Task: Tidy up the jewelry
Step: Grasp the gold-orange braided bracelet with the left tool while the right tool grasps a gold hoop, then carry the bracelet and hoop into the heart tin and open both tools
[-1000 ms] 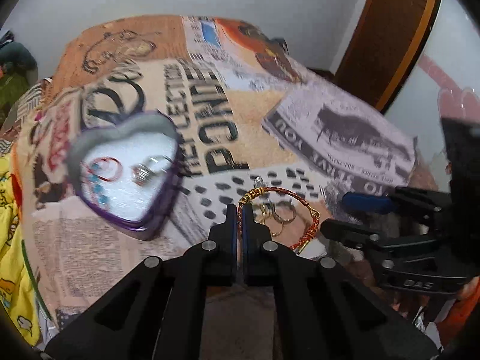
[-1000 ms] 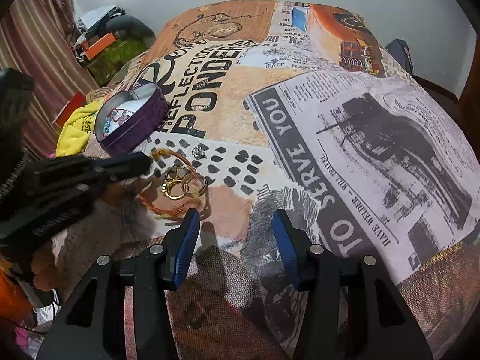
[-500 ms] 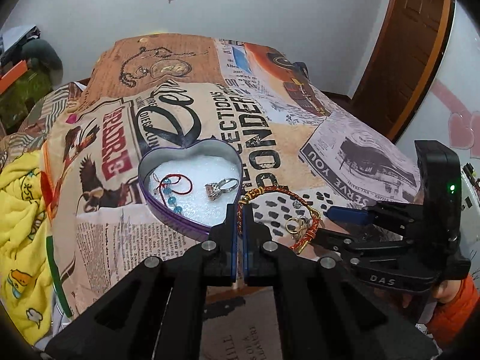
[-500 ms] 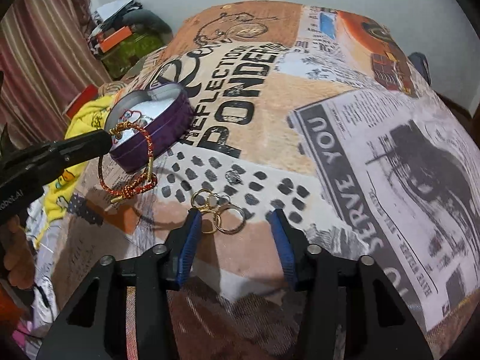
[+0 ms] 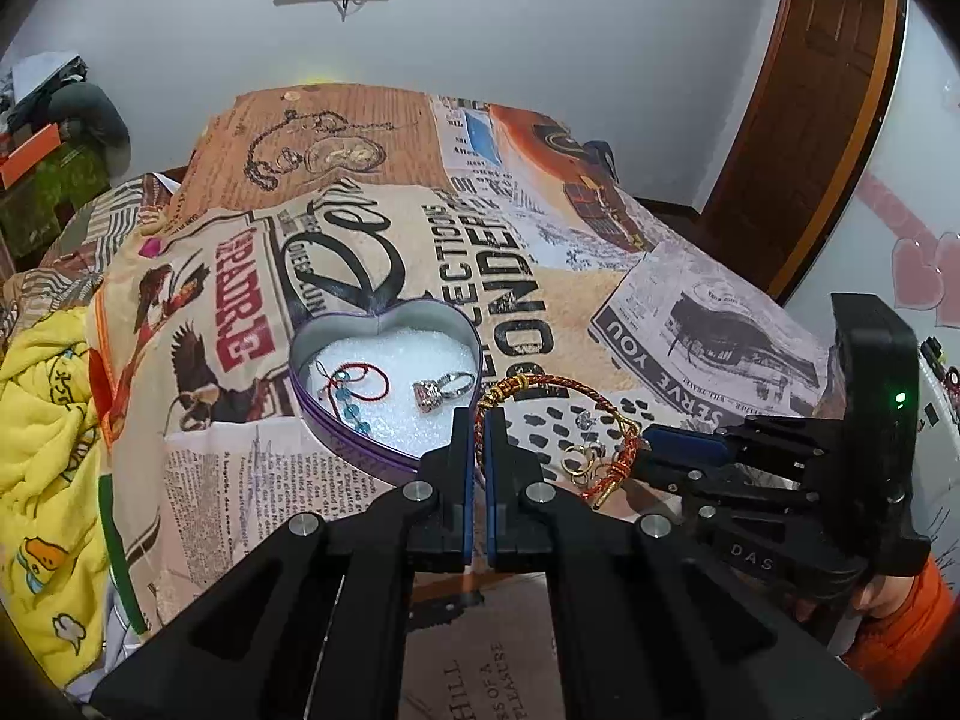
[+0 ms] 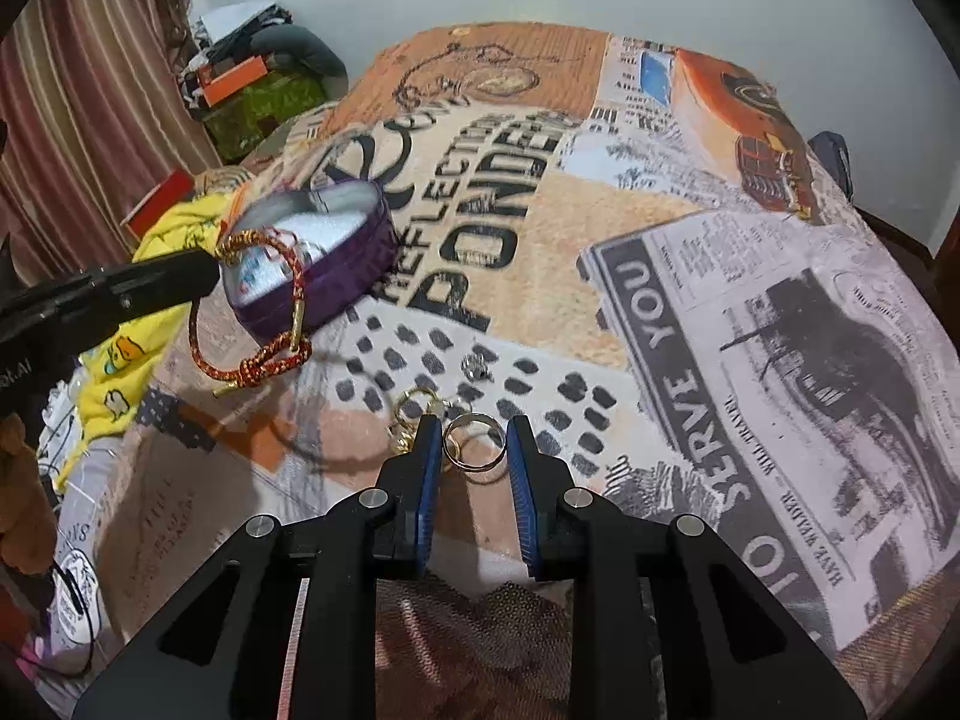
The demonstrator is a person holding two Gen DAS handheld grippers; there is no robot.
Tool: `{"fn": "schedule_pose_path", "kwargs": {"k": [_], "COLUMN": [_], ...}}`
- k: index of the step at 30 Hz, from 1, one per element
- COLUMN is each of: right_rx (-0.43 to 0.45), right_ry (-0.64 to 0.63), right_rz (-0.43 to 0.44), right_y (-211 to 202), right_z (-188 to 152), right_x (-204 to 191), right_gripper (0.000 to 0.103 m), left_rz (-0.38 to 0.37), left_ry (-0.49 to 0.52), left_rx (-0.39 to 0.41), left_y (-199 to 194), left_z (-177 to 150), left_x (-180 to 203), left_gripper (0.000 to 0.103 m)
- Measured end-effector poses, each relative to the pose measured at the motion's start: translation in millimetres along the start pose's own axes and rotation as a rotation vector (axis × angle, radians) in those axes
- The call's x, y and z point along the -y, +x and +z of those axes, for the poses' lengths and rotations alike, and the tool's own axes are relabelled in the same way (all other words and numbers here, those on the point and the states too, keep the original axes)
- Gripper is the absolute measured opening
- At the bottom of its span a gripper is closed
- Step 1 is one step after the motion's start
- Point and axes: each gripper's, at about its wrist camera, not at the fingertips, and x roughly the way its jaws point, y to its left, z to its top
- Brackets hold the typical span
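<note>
Two grippers work: the left gripper (image 5: 478, 420) pinches a red-and-gold braided cord bracelet (image 6: 264, 324) (lifted beside the purple heart-shaped tin (image 6: 336, 252)), the right gripper (image 6: 474, 450), jaws apart, straddles a silver ring (image 6: 474, 449).

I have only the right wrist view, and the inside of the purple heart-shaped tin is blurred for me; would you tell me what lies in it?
Observer: On the white foam inside the purple heart-shaped tin lies a silver ring with a pink stone.
Operator: Thank you. Is anything else in there?
Observer: Yes, a thin red cord with blue beads, to the left of that ring.
Operator: And how does the left claw grip the red-and-gold braided bracelet?
Observer: The left claw is shut on the red-and-gold braided bracelet, pinching the cord at one spot while the rest of the loop arcs out to the right.
</note>
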Motion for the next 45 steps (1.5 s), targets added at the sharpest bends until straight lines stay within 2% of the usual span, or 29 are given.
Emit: {"fn": "schedule_pose_path", "kwargs": {"k": [12,24,30,45], "right_rx": [0.125,0.193,0.202,0.143], "right_ry": [-0.032,-0.067,-0.061,-0.054], "right_rz": [0.009,0.047,0.083,0.1], "right_y": [-36,-36,-25,16], "right_z": [27,55,69,82], "right_x": [-22,-47,-56,-58], "right_gripper": [0.02,0.02,0.02,0.02], "left_rz": [0.042,0.093,0.109,0.049], "left_ry": [-0.009,-0.017,-0.031,-0.009], "left_rx": [0.089,0.156,0.123,0.01], "left_y": [-34,-51,-33,22], "left_z": [16,32,31,31], "left_x": [-16,-46,-63,-73], "left_gripper": [0.001,0.001,0.001,0.001]}}
